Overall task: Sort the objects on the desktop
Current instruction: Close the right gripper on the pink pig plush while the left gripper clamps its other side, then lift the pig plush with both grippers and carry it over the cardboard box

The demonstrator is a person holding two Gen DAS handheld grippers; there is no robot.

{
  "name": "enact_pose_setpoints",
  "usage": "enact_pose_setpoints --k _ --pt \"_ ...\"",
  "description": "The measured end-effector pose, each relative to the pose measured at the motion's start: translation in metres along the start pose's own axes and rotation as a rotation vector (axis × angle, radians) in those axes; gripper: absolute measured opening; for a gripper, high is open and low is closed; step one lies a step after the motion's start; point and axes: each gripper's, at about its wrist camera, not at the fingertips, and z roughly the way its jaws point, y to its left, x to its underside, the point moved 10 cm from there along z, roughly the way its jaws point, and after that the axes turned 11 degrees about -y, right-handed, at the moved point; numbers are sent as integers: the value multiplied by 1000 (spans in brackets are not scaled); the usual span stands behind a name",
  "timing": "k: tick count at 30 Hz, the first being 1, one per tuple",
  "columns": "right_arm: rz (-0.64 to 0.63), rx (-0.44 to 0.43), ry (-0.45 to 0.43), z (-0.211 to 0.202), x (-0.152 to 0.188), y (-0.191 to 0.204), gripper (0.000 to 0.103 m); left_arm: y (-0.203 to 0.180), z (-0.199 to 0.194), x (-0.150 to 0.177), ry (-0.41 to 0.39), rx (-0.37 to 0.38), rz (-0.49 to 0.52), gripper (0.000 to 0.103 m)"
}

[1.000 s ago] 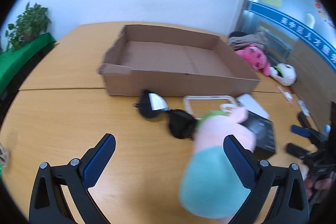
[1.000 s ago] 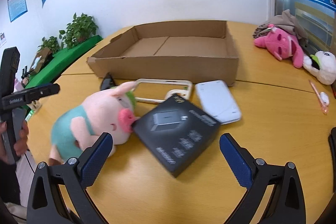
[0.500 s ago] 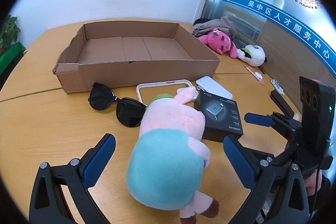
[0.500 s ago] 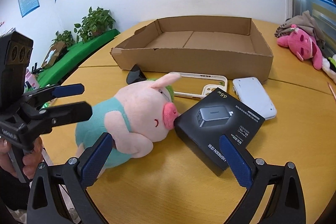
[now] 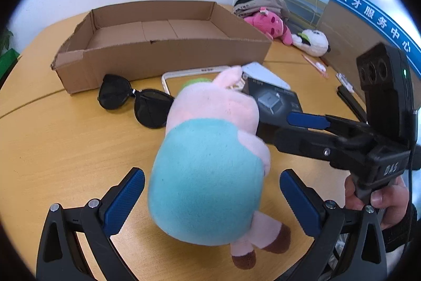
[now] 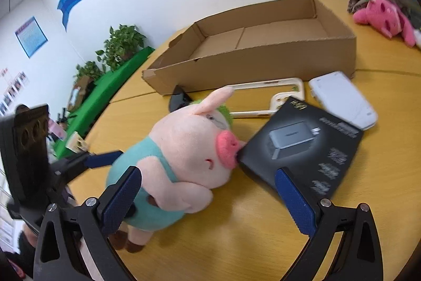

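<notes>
A plush pig point(image 5: 210, 162) in a teal outfit lies on the wooden table, its snout against a black charger box point(image 6: 302, 144). My left gripper point(image 5: 210, 183) is open, its fingers on either side of the pig's rear and apart from it. My right gripper point(image 6: 208, 183) is open too, one finger beside the pig's point(image 6: 189, 149) body and the other over the near corner of the black box. Behind lie black sunglasses point(image 5: 136, 102), a cream phone case frame point(image 5: 184, 73) and a white power bank point(image 6: 342, 99). An empty cardboard box point(image 5: 158, 54) stands further back.
A pink plush point(image 5: 265, 23) and a white plush point(image 5: 313, 41) lie at the table's far right by a heap of cloth. Potted plants point(image 6: 123, 44) stand on a green ledge beyond the table's left edge. A hand point(image 5: 379, 199) holds the right gripper's handle.
Both grippers have closed in on the pig from opposite sides. The left one swung right and forward until the pig sits between its fingers. Nothing on the table has shifted.
</notes>
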Motion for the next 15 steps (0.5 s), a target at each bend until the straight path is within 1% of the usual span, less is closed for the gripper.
enact_pose_setpoints --k 3,6,7,9,10,11,13,15 --pt "22 -12 41 17 12 10 103 4 7 13 25 -16 -5 97" --pt "79 -65 51 27 16 18 103 13 10 21 25 -59 -23 91" --pt "86 -78 51 28 17 19 103 14 10 23 22 -65 -34 91" --pt "107 -121 56 32 19 24 98 14 8 24 4 -80 -49 87" --pt "121 -151 61 34 20 28 90 14 8 24 -4 -93 -55 86" --pt "126 -172 67 36 20 33 88 15 7 24 -12 -106 -65 85" --pt "95 -175 69 38 18 39 87 17 4 24 -27 -121 -97 81" --pt "81 -196 75 39 14 45 84 19 -1 23 -53 -132 -121 77"
